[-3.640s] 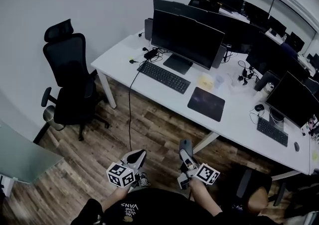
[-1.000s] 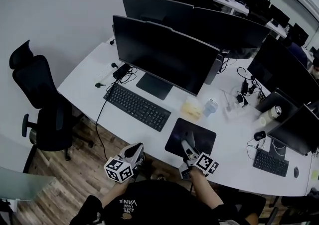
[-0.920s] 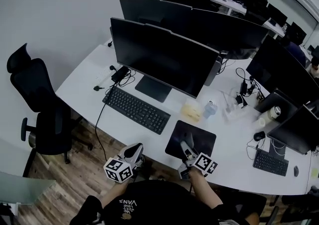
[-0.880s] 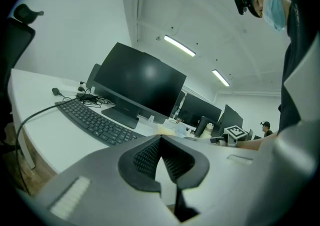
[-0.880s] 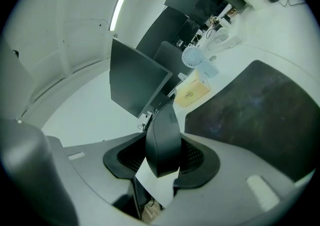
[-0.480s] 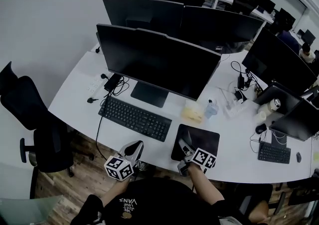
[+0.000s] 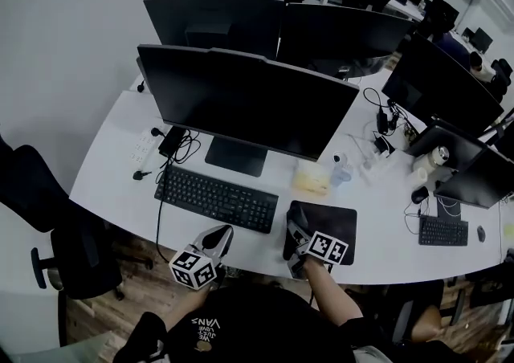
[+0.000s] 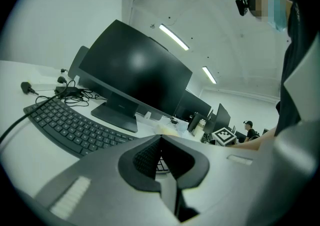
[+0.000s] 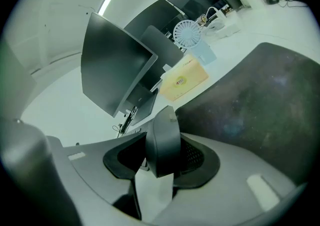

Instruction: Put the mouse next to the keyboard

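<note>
Right gripper (image 9: 161, 150): your jaws clamp the dark grey plastic mouse (image 9: 165, 127) (held edge-on), by the black rectangular mouse pad (image 7: 333, 221).
Left gripper (image 8: 161, 140): your jaws are pressed together, empty, near the flat black keyboard (image 7: 215, 198).

This is an open-plan office: long white desks (image 7: 112, 169) carry rows of wide black flat monitors (image 7: 241, 104), a black full-size keyboard (image 7: 215, 198) with trailing cables, and a dark rectangular mouse pad (image 7: 331, 222). A black swivel chair (image 7: 48, 225) stands on the brown wood-plank floor (image 7: 120, 293), and white strip lights (image 8: 174, 37) line the ceiling.
</note>
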